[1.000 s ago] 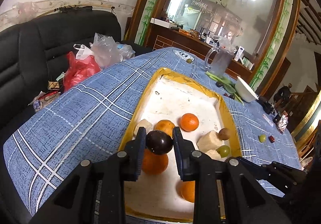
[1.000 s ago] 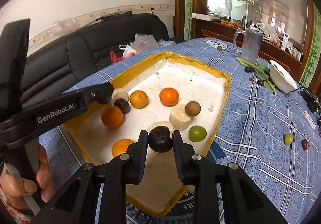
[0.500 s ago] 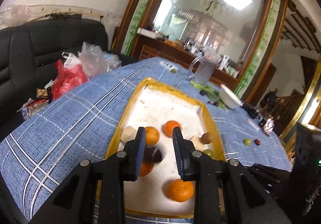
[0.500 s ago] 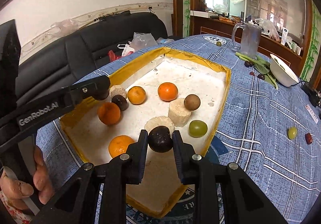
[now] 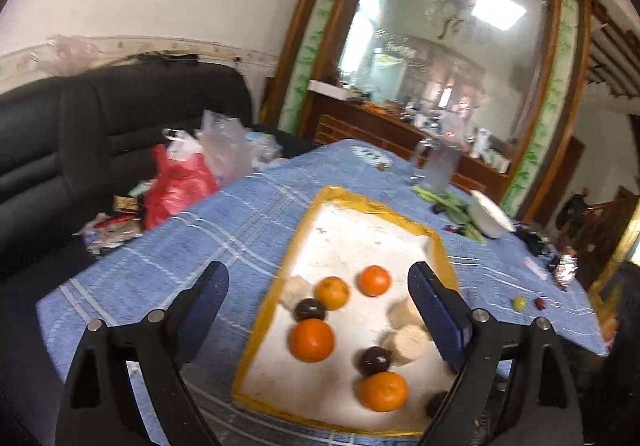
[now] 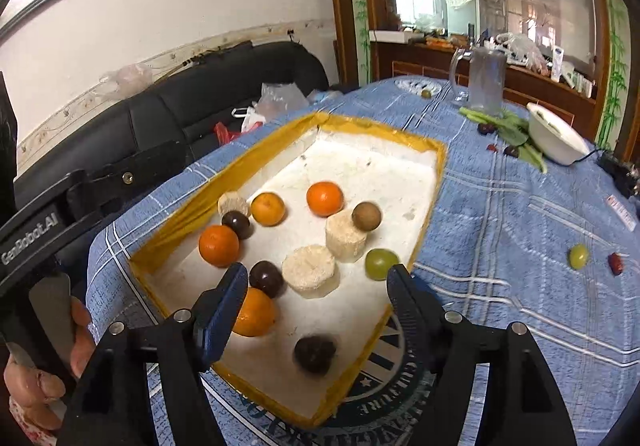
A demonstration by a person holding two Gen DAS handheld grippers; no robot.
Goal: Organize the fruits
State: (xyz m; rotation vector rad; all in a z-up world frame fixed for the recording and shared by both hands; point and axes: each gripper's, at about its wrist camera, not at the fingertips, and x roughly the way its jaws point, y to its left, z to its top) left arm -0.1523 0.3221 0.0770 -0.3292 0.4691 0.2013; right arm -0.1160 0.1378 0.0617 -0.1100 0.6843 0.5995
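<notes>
- The left gripper (image 5: 318,310) hangs above the yellow-rimmed white foam tray (image 5: 344,242), its jaws opening wide with nothing pressed between them.
- The right gripper (image 6: 316,296) has its jaws opening too; a blurred dark round plum (image 6: 315,353) lies on the tray floor beneath the gap, touching neither pad.
- Four orange tangerines (image 6: 325,199), two more dark plums, pale cylinders and a green grape share the tray on the blue checked desk (image 6: 520,246).

table (image 6: 500,214) (blue plaid cloth) | tray (image 6: 400,134), bowl (image 6: 554,134), jug (image 6: 486,82)
</notes>
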